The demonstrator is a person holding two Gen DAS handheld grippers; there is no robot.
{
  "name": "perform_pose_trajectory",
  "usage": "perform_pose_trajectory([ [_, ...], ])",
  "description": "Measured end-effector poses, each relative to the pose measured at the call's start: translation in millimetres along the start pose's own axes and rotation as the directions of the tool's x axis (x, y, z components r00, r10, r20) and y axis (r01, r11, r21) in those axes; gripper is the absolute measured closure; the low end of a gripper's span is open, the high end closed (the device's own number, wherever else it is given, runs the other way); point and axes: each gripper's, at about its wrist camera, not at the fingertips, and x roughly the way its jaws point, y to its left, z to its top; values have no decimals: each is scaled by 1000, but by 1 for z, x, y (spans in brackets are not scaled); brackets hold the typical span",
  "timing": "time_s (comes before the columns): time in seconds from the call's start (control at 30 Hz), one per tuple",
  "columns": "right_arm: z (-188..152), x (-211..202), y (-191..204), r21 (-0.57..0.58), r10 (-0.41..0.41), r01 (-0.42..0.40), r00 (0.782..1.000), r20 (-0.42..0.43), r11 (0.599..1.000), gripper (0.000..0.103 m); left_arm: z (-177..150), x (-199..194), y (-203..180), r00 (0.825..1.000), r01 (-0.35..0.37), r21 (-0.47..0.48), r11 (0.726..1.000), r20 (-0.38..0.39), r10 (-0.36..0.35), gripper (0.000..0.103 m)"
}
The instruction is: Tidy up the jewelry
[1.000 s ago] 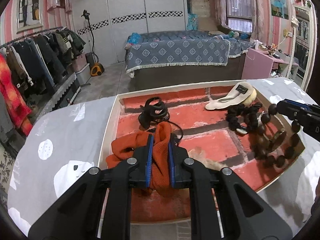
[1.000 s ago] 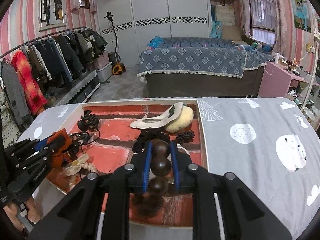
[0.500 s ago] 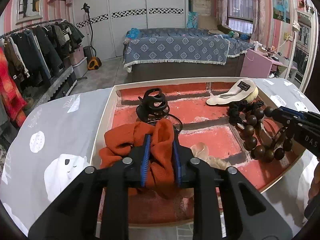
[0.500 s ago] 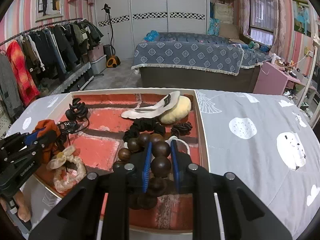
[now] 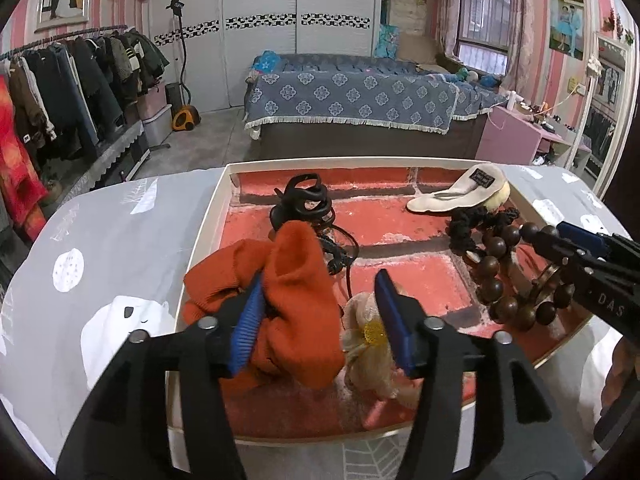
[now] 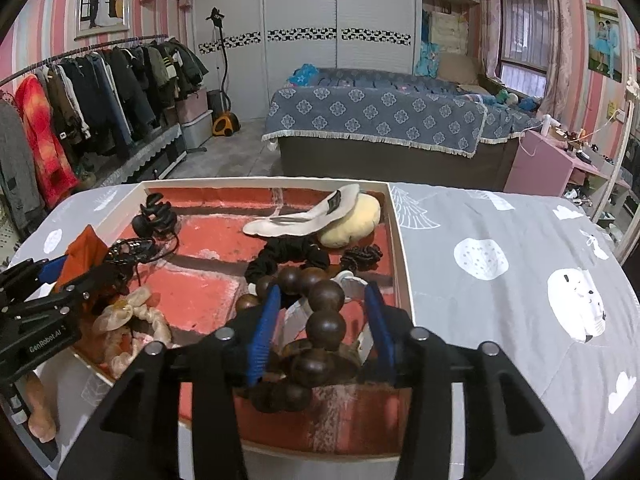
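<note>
Both drops look done: my left gripper [image 5: 320, 312] just opened off the orange scrunchie [image 5: 288, 300], right gripper [image 6: 320, 320] off the beads [image 6: 320, 320], both now in the tray [image 6: 396, 240]; table looks clear, little left.

Inside the white-rimmed tray [image 6: 394, 240], the right gripper [image 6: 324, 332] has just been opening its jaws, its blue pads standing clear on either side of the dark wooden bead bracelet [image 6: 320, 320], which lies near the tray's right wall below the black scrunchie [image 6: 288, 254].
</note>
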Motion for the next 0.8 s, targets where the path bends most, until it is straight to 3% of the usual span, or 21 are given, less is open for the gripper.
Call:
perform_pose_trajectory([
  [0.17,0,-18,-3,6,-3,2,1000,29,1000,30,1,-15,1,1000,0,-13,1000,9,0,34],
  [0.3,-2,-40,-5,11,-10,9,998,56,1000,20,3,-44,1,997,-47,-15,999,65,47,11],
  [0.4,-5,-60,-5,15,-10,9,996,85,1000,10,0,-76,-2,990,-74,2,997,122,73,8],
  [0.53,-13,-87,2,-4,-25,26,993,112,1000,4,-9,-112,-4,983,-87,8,996,165,84,5],
  [0.8,-50,-153,15,-25,-33,38,983,181,999,4,-50,-180,-4,960,-140,-45,989,237,147,5],
])
